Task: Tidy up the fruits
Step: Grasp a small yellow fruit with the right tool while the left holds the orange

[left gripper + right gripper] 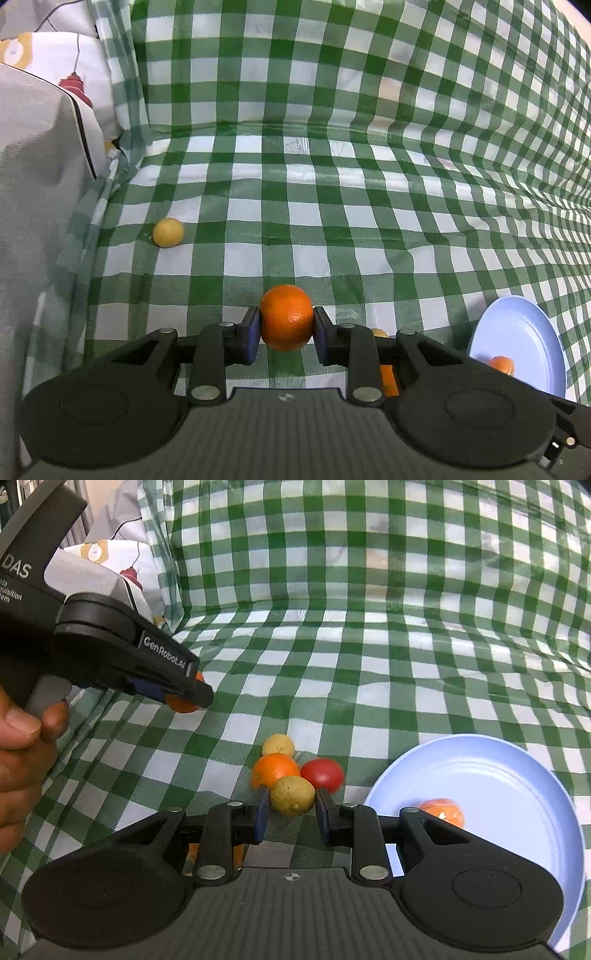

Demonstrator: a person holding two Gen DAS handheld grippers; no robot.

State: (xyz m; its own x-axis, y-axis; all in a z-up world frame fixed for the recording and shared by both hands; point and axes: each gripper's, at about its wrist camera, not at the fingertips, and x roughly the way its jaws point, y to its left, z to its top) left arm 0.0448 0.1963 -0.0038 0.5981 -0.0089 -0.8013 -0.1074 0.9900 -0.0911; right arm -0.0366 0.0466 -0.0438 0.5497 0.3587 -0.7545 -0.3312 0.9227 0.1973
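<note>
My left gripper [287, 320] is shut on an orange [287, 317] and holds it above the checked cloth; the gripper also shows at the left of the right wrist view [184, 698], with the orange [181, 704] between its fingers. My right gripper [291, 806] stands around a yellow-green round fruit [292, 795], the pads close beside it, contact unclear. Behind that fruit lie an orange [274, 769], a red tomato [322, 774] and a pale yellow fruit [279, 746]. A light blue plate [517, 775] at the right holds one orange fruit [443, 811].
A lone pale yellow fruit [168, 232] lies on the green-and-white checked cloth [332, 229] at the left. The blue plate [517, 347] shows at the lower right of the left wrist view. White printed bedding [48, 177] is bunched at the left edge. The cloth rises behind.
</note>
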